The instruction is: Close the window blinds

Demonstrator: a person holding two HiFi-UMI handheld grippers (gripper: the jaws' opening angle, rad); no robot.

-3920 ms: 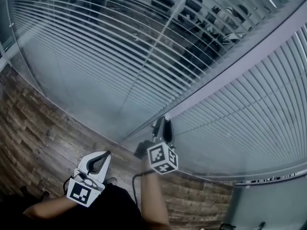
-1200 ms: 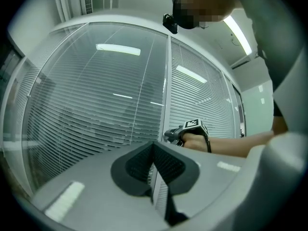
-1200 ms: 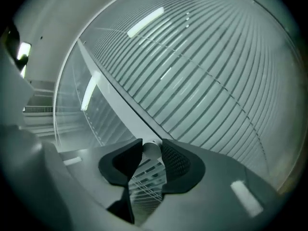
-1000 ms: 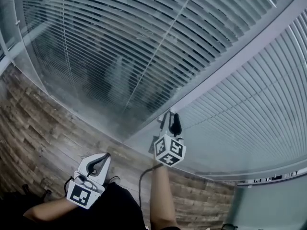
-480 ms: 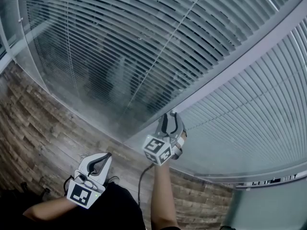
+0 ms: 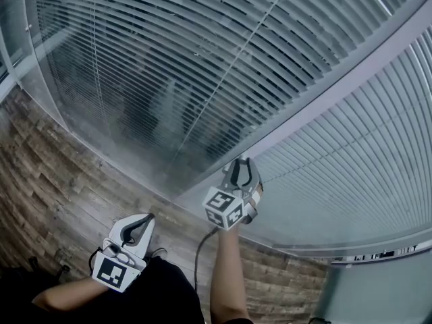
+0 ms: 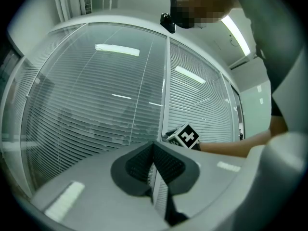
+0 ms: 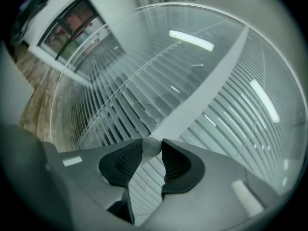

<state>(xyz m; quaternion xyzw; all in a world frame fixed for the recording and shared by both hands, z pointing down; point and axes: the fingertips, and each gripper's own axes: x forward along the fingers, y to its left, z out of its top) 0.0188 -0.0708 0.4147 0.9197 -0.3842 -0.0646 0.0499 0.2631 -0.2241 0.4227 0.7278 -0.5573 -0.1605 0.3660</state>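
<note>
The largest thing in view was the glazed wall, and its wide left-hand blind was only part-way shut. Its slats were tilted but dark gaps showed between them, widest in the lower middle of the pane, so I judged the room behind was not yet screened. The narrower right-hand blind read as an even pale sheet with its slats lying flat against one another, so that pane looked done. Between the two ran the pale frame post, slanting down towards the wood-plank floor.

The right gripper was held up against the foot of that post. In its own view its jaws were closing, their tips set on either side of a small round silver knob that stood out from the post, and both pads appeared to touch it. I took this knob to be the tilt control for the blinds, though no view proved which pane it served.

The left gripper hung low near the person's body, well apart from the glass, with its jaws pressed together on nothing.

By my reckoning the task was roughly half done. The hold on the knob was being taken, and what was left was to turn it until the left-hand slats lay flat.
</note>
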